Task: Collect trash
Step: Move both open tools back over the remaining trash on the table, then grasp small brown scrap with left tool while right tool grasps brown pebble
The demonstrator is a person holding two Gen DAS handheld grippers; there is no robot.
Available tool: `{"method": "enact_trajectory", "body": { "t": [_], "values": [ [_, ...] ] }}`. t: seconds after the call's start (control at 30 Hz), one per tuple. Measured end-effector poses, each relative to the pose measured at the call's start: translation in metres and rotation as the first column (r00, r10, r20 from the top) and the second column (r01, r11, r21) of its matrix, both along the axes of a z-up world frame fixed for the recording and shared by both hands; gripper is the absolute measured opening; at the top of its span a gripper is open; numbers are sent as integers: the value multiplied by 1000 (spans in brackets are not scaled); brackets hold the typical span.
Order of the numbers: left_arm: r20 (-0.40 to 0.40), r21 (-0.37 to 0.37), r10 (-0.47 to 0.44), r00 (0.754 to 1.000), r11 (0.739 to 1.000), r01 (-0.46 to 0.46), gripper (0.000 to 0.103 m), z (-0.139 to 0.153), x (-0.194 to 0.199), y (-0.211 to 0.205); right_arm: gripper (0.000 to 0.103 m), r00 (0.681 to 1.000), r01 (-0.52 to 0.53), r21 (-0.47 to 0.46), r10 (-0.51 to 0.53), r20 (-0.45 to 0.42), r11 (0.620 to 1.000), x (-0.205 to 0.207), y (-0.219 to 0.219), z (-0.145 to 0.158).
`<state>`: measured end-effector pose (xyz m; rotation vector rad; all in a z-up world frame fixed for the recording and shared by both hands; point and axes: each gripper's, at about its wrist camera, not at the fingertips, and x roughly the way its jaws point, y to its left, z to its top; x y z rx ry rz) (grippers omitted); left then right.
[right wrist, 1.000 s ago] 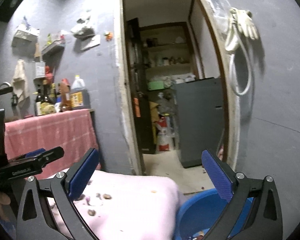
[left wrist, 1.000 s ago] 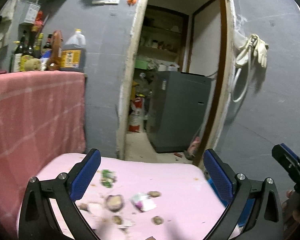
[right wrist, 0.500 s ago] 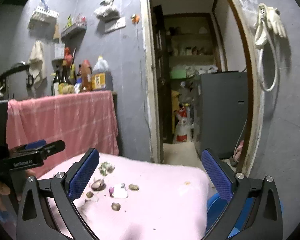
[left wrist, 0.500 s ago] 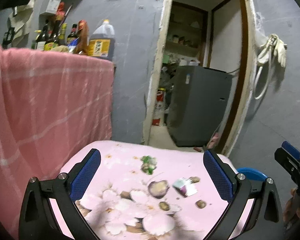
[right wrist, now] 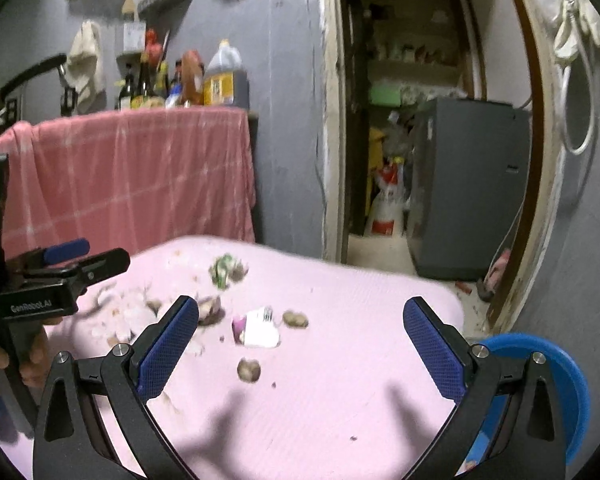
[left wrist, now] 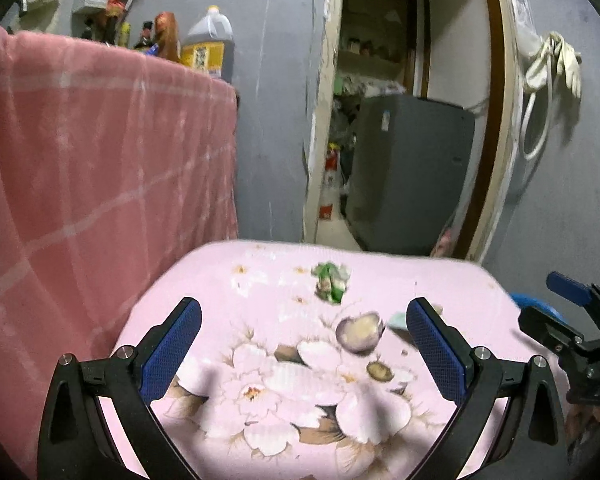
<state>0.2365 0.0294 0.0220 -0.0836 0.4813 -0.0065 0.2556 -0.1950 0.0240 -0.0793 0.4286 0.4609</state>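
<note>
Both tools are empty with their jaws spread wide. The right hand-held gripper [right wrist: 301,343] hangs low over the pink cloth-covered tabletop [right wrist: 340,400], and the nearest scrap to it is a small brown shell piece [right wrist: 248,370], lying just ahead and a little left of the midline between its blue pads. Just beyond that sits a crumpled white and purple wrapper [right wrist: 257,328], tilted, its longer side running roughly across the view from left to right, so the jaws as they stand would have to close along that length, not across it. A second brown bit [right wrist: 295,319] lies just beside the wrapper on its right.

The left hand-held gripper [left wrist: 304,342] faces the flowered part of the same cloth [left wrist: 260,288]. Between its pads, toward the right one, lies a large purplish shell [left wrist: 360,333], with a smaller brown piece [left wrist: 379,371] nearer the camera. Farther off, near the back of the tabletop, is a green and white wrapper [left wrist: 330,286], well apart from both tools.

The blue basin [right wrist: 560,376] shows low at the right edge of the tabletop, close beside the right tool. By my reading the right hand is better placed for the white wrapper and for carrying it to the basin, while the shell falls to the left hand.
</note>
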Motion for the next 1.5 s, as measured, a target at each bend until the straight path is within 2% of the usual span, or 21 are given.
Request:
{"method": "enact_trajectory", "body": {
  "t": [0.2, 0.43, 0.53, 0.6, 0.7, 0.83, 1.1, 1.2, 1.27, 1.37, 1.5],
  "values": [
    [-91, 3, -65, 994, 998, 66, 100, -13, 13, -3, 102, 991, -14, -30, 10, -131, 999, 14, 4, -18],
    [-162, -4, -133, 978, 991, 135, 99, -23, 22, -10, 83, 974, -68, -74, 50, -220, 995, 19, 13, -33],
    [-189, -8, -181, 965, 983, 183, 90, -27, 25, -16, 81, 968, -84, -90, 60, -243, 992, 19, 16, -38],
    [-220, -12, -213, 952, 976, 216, 76, -32, 28, -21, 81, 963, -95, -91, 68, -261, 991, 20, 16, -40],
    [-264, -26, -246, 933, 968, 248, 62, -38, 35, -24, 76, 955, -105, -96, 74, -288, 990, 22, 17, -45],
    [-295, -52, -277, 915, 960, 274, 56, -43, 39, -26, 67, 949, -112, -103, 75, -306, 988, 25, 19, -47],
    [-330, -126, -315, 890, 949, 289, 30, -45, 52, -22, 45, 939, -144, -119, 97, -331, 982, 27, 28, -50],
    [-335, -124, -333, 881, 943, 309, 21, -45, 53, -26, 37, 932, -157, -105, 112, -344, 982, 29, 29, -52],
    [-337, -126, -345, 876, 938, 322, 17, -44, 54, -28, 28, 926, -169, -85, 128, -356, 982, 30, 29, -53],
    [-337, -118, -343, 877, 939, 322, 16, -44, 54, -32, 15, 915, -177, -47, 147, -375, 983, 34, 27, -54],
    [-333, -117, -341, 879, 940, 320, 15, -44, 54, -31, 14, 913, -179, -20, 159, -375, 984, 34, 25, -54]
  ]
}}
